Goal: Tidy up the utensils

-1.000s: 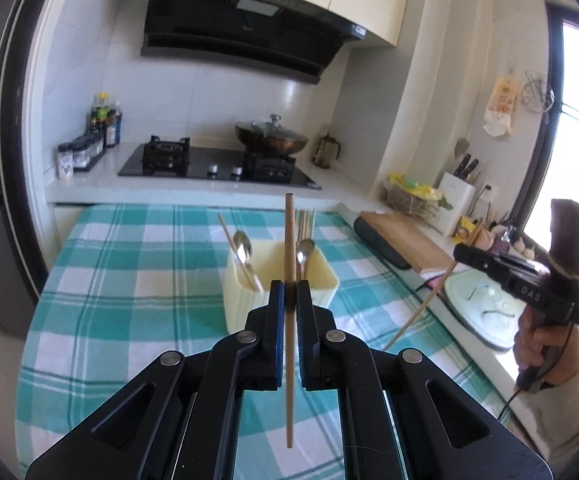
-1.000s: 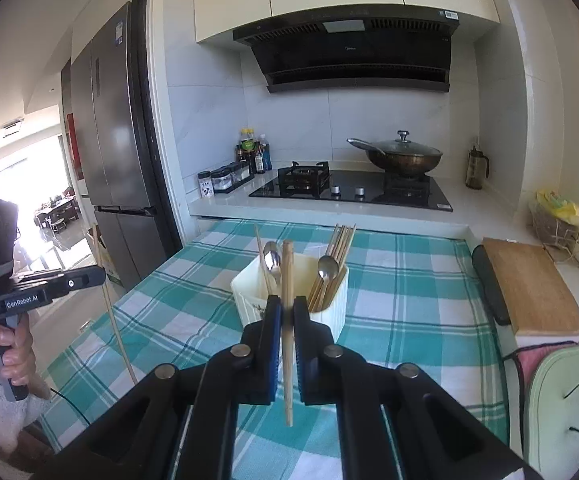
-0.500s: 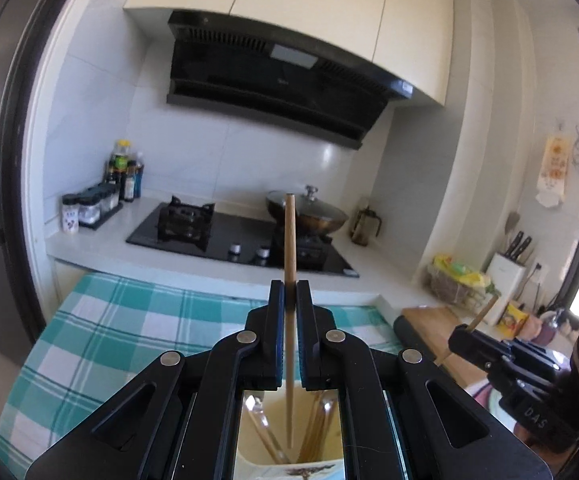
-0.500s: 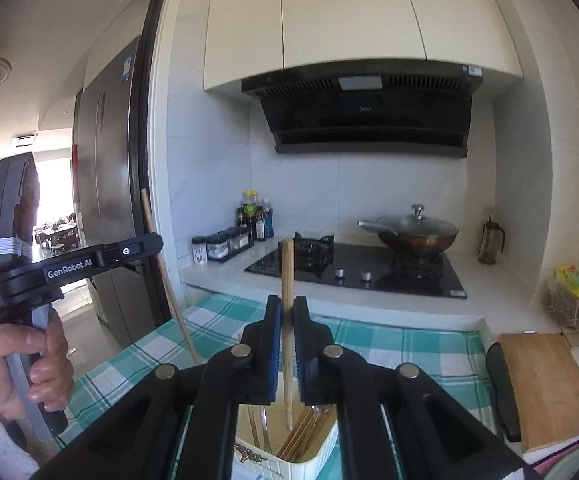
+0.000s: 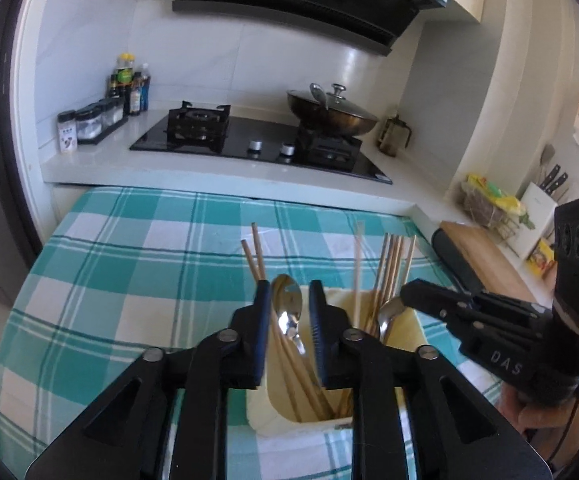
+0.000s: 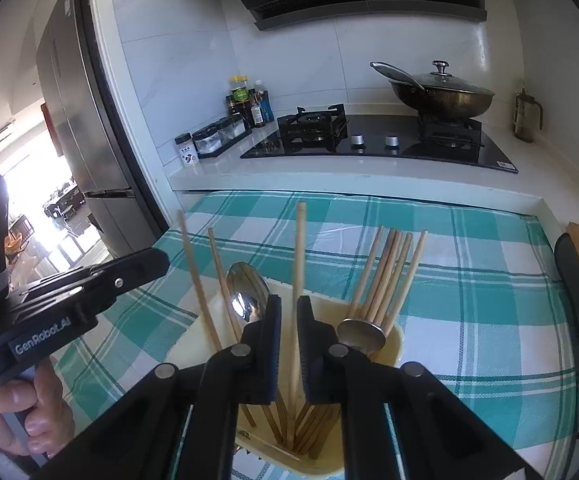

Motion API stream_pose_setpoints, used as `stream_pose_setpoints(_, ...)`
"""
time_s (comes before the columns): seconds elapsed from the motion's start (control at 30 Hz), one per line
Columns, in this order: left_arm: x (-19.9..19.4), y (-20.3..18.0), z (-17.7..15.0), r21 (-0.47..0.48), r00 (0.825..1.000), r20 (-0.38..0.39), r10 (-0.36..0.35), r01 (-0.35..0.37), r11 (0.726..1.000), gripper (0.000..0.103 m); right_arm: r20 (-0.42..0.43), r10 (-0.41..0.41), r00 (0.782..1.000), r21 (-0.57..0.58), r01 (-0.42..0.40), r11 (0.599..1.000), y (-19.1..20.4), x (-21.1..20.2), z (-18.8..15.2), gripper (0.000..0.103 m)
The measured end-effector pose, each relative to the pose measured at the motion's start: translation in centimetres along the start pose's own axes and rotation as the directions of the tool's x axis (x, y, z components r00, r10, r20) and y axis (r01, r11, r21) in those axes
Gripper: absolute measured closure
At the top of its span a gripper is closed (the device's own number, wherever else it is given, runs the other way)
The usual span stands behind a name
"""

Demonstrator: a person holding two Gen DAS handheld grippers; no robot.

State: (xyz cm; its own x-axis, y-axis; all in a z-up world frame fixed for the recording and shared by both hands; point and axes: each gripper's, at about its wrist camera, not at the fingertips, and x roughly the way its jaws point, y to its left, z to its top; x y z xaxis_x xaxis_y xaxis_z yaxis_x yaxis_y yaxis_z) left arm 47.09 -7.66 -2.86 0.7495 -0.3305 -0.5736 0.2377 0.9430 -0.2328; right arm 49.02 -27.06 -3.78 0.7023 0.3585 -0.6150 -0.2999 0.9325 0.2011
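Note:
A cream utensil holder (image 5: 289, 420) (image 6: 397, 340) stands on the teal checked cloth, holding several wooden chopsticks and two metal spoons (image 5: 287, 308) (image 6: 247, 296). My left gripper (image 5: 289, 286) hovers over the holder's left compartment. Its jaws are opening and grip nothing; two chopsticks (image 5: 255, 256) lean in that compartment beyond them. My right gripper (image 6: 288, 300) is just above the holder's middle, jaws opening a crack. One chopstick (image 6: 299, 248) stands between them with its lower end in the holder, and a thin gap shows beside it.
Behind the cloth-covered table runs a white counter with a black gas hob (image 5: 257, 144), a lidded wok (image 6: 445, 96) and spice jars (image 6: 217, 140). A wooden cutting board (image 5: 485, 256) lies to the right, a fridge (image 6: 77, 120) stands left.
Both grippers came down and forward over the holder. The left let go of its chopstick, which now leans in the holder. The right gripper's jaws parted slightly around its chopstick.

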Motion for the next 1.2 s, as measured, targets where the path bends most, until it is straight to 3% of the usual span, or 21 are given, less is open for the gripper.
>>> stream_pose_setpoints(0.07, -2.3, -0.1, -0.3, 0.032, 0.999, 0.025, 0.03, -0.031, 0.999, 0.042, 0.033, 0.003, 0.999, 0.013, -0.003, 1.0, 0.1, -1.5, 0.1, 0.092)
stream_pose_setpoints(0.1, -3.6, -0.2, -0.6, 0.053, 0.998, 0.039, 0.043, -0.045, 0.998, 0.036, 0.053, -0.003, 0.999, 0.011, 0.002, 1.0, 0.3, -2.5, 0.2, 0.088)
stream_pose_setpoints(0.13, -5.1, -0.5, -0.9, 0.079, 0.997, 0.05, 0.056, -0.06, 0.995, 0.023, 0.081, -0.012, 0.997, 0.005, 0.011, 1.0, 0.6, -4.2, 0.2, 0.076)
stream_pose_setpoints(0.17, -6.5, -0.8, -1.4, 0.101, 0.996, 0.058, 0.074, -0.079, 0.992, 0.01, 0.115, -0.021, 0.993, -0.004, 0.022, 1.0, 1.0, -5.9, 0.1, 0.057)
stream_pose_setpoints(0.23, -9.1, -1.5, -2.6, 0.14, 0.991, 0.073, 0.116, -0.125, 0.982, 0.001, 0.179, -0.061, 0.982, -0.026, 0.067, 0.997, 2.0, -9.5, -0.5, 0.04)
stream_pose_setpoints(0.3, -11.6, -2.3, -4.3, 0.162, 0.984, 0.096, 0.152, -0.166, 0.973, 0.001, 0.22, -0.109, 0.969, -0.042, 0.121, 0.992, 3.0, -12.7, -1.6, 0.036)
stream_pose_setpoints(0.37, -13.6, -2.9, -6.4, 0.155, 0.979, 0.107, 0.173, -0.188, 0.97, 0.001, 0.231, -0.159, 0.96, -0.044, 0.173, 0.984, 4.1, -15.4, -3.4, 0.023)
stream_pose_setpoints(0.47, -15.0, -3.9, -9.3, 0.138, 0.983, 0.059, 0.173, -0.18, 0.974, 0.001, 0.239, -0.187, 0.953, -0.022, 0.198, 0.98, 5.7, -18.4, -6.9, 0.014)
stream_pose_setpoints(0.57, -16.5, -4.8, -11.3, 0.144, 0.983, 0.06, 0.173, -0.18, 0.973, 0.001, 0.217, -0.208, 0.954, -0.006, 0.214, 0.977, 7.0, -20.5, -10.5, 0.013)
stream_pose_setpoints(0.7, -19.1, -5.2, -13.1, 0.119, 0.982, 0.08, 0.17, -0.179, 0.977, 0.001, 0.192, -0.296, 0.936, -0.016, 0.305, 0.952, 8.2, -22.5, -13.7, 0.012)
stream_pose_setpoints(0.77, -19.7, -5.6, -13.4, 0.122, 0.98, 0.078, 0.181, -0.189, 0.974, 0.001, 0.192, -0.332, 0.923, -0.003, 0.339, 0.941, 8.4, -23.4, -14.4, 0.012)
stream_pose_setpoints(1.03, -21.6, -6.3, -13.1, 0.122, 0.965, 0.125, 0.231, -0.246, 0.962, 0.001, 0.204, -0.339, 0.918, 0.013, 0.343, 0.939, 9.1, -24.8, -14.7, 0.012)
stream_pose_setpoints(1.2, -21.6, -6.5, -13.0, 0.114, 0.959, 0.125, 0.253, -0.267, 0.957, 0.0, 0.199, -0.306, 0.931, -0.002, 0.313, 0.95, 10.0, -24.8, -15.2, 0.012)
